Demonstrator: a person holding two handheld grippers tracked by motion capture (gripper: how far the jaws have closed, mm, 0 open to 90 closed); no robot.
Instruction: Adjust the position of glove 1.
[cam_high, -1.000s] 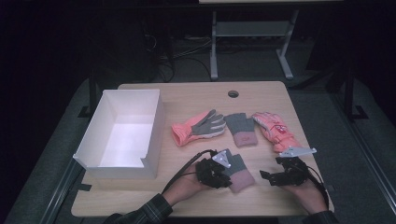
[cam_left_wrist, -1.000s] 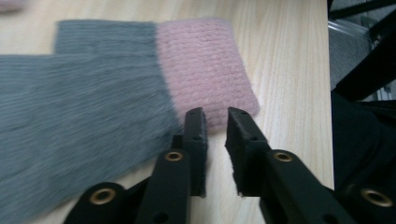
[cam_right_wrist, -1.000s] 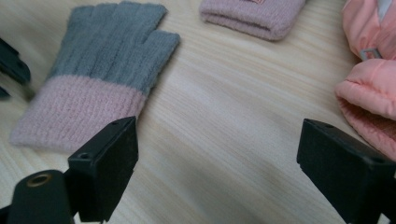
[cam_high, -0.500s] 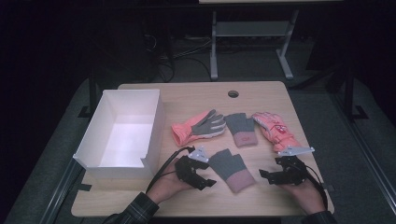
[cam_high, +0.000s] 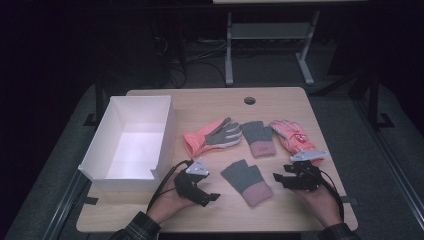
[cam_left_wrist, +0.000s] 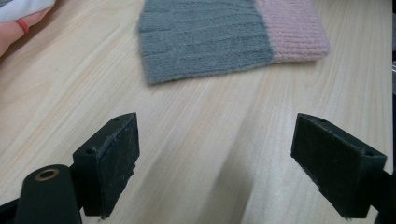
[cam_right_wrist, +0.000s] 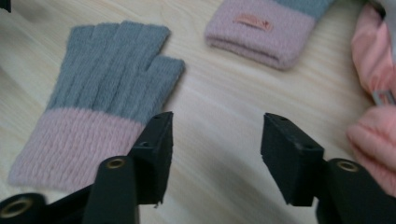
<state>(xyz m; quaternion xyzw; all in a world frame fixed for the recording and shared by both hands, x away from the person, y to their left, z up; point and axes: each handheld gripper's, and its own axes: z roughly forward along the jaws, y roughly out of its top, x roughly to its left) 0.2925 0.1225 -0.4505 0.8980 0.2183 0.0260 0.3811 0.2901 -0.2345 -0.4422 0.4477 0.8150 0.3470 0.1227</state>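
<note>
Wooden table (cam_high: 280, 102), seen from above. The near knit glove (cam_high: 246, 181), grey fingers with a pink cuff, lies flat at the front centre of the table, cuff pointing toward 5 o'clock. The left gripper (cam_high: 212, 197) sits just beside it at its 9 o'clock, apart from it; its jaws have just been opening and stand wide and released, with bare wood between them in the left gripper view, where the glove (cam_left_wrist: 219, 37) lies ahead at 12 o'clock, untouched. The right gripper (cam_high: 278, 178) rests at the glove's 3 o'clock, close by; its jaws have just been closing yet remain parted, gripping nothing, only table between the pads in the right gripper view, the glove (cam_right_wrist: 100, 93) lying off at 10 o'clock. A second knit glove (cam_high: 257, 138) of the same colours lies farther back at 12 o'clock from the first. To its 9 o'clock is a coral work glove (cam_high: 212, 136) with a grey palm; to its 3 o'clock, a pink work glove (cam_high: 292, 136). A white open box (cam_high: 165, 135) stands along the table's left side, at 10 o'clock from the left gripper.
</note>
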